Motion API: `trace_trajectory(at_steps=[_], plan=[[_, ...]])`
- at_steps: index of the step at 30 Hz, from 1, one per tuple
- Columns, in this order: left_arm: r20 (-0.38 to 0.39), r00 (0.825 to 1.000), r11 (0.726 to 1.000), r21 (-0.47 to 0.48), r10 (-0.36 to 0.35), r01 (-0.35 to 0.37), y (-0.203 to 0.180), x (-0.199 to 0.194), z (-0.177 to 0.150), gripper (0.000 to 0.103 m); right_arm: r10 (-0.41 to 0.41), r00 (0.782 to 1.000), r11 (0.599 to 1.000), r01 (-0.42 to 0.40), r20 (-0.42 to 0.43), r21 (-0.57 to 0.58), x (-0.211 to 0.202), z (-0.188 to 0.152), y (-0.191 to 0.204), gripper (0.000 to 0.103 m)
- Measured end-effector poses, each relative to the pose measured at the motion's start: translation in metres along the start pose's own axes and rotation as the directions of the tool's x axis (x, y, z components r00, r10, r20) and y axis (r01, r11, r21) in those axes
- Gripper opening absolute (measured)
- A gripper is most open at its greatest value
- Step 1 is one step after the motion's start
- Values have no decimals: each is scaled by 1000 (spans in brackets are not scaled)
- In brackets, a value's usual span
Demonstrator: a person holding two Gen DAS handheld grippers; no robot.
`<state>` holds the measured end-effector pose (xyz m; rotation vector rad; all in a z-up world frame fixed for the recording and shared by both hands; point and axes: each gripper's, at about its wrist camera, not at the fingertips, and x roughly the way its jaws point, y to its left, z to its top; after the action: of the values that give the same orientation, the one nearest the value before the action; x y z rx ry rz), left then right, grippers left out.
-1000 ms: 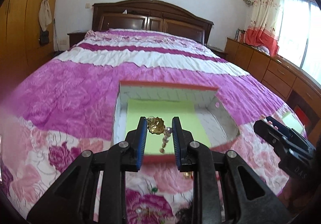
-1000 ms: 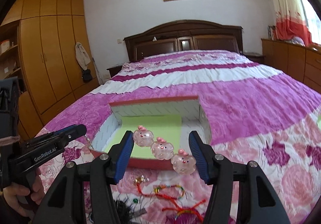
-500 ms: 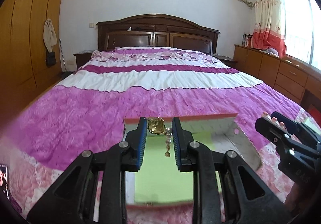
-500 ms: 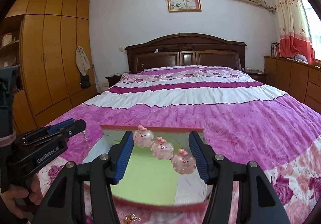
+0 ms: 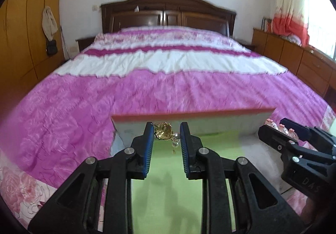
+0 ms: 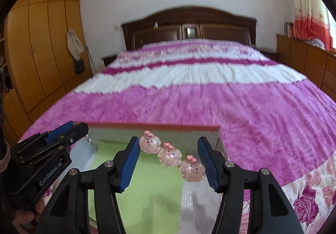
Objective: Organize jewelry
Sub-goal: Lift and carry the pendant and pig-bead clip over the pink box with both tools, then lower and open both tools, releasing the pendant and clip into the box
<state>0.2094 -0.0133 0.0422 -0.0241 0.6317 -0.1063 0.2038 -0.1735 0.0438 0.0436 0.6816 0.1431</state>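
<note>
Two pieces held | left hand-held gripper (image 5: 166, 136) clamped on gold earring (image 5: 163, 133), light, delicate, pearl drop dangles at 6 o'clock | right hand-held gripper (image 6: 169, 155) clamped on pink bead bracelet (image 6: 171, 155), smooth, slippery, grip bead ends | both over box (image 5: 189, 117), green liner (image 5: 168, 192)

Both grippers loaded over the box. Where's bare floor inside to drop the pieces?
The green liner under the left gripper and its gold earring is bare up to the box's far wall. The white strip beside it, under the right gripper and its pink bead string, is bare too. It's tight only between the two grippers.
</note>
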Motion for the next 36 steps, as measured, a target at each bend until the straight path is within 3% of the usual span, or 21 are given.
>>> trace_trajectory(at_steps=[3,6,14,19,23,27,36], plan=[[-104,995,1000,5,4,-4,0,22,-7,17,-12,996,1000,12,-84,-4,21,-6,-4,60],[-208,978,1000,27,15,-10,-2,39,-13,17,-22,988,1000,22,-150,-2,36,-14,-8,60],[-355,935,998,62,20,2,-9,57,-27,17,-64,966,998,65,-249,-7,55,-26,-14,60],[-373,928,997,71,10,18,-15,52,-31,18,-57,965,998,60,-258,1,55,-25,-15,61],[-376,927,998,62,-7,32,-16,47,-30,28,-33,970,999,39,-242,20,47,-25,-16,73],[-346,938,997,62,-21,45,-16,37,-27,36,-19,975,1000,24,-220,18,35,-23,-12,74],[-227,973,999,27,-33,40,-13,-12,-19,38,26,994,999,-22,-107,39,-10,-20,0,76]])
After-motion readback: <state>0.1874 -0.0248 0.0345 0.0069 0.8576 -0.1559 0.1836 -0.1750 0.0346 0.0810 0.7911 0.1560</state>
